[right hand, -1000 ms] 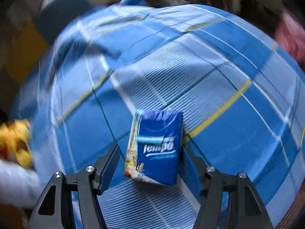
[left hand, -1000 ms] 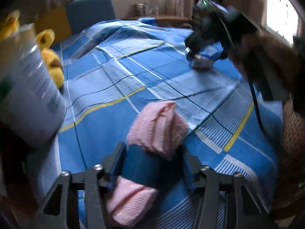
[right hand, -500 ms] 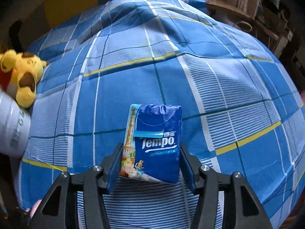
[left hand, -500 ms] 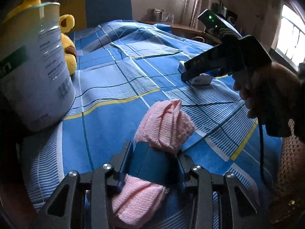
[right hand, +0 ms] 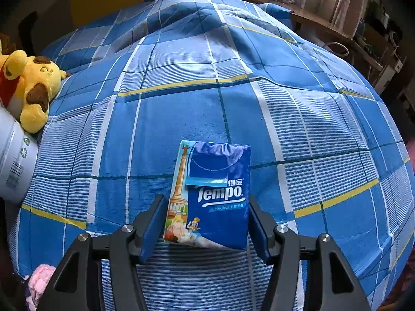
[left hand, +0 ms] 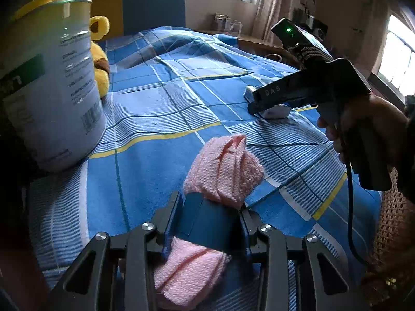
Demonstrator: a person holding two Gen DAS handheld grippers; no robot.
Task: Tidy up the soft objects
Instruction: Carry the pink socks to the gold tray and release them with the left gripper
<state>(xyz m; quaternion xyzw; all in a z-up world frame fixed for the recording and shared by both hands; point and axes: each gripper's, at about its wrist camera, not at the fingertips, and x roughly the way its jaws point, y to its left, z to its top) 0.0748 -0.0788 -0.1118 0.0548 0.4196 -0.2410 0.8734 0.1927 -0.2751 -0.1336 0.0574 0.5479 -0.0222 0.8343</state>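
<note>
My left gripper [left hand: 210, 204] is shut on a rolled pink towel [left hand: 224, 171] with a blue band, low over the blue checked bedspread [left hand: 160, 108]. My right gripper [right hand: 206, 204] is shut on a blue Tempo tissue pack [right hand: 215, 197] just above the bedspread [right hand: 181, 114]. The right gripper also shows in the left wrist view [left hand: 255, 103], held by a hand at the right, with the tissue pack [left hand: 275, 111] under it. A bit of the pink towel shows at the lower left of the right wrist view [right hand: 39, 280].
A large white tin [left hand: 49, 83] stands at the left on the bed, also seen in the right wrist view [right hand: 13, 163]. A yellow plush dog [right hand: 28, 85] lies behind it. A wooden desk [right hand: 324, 26] with clutter runs along the far right. A blue headboard [left hand: 153, 10] is behind.
Both grippers closed on their objects: the left on the pink towel, the right on the tissue pack. The views steadied and shifted slightly; the tin and plush came into clearer view.
</note>
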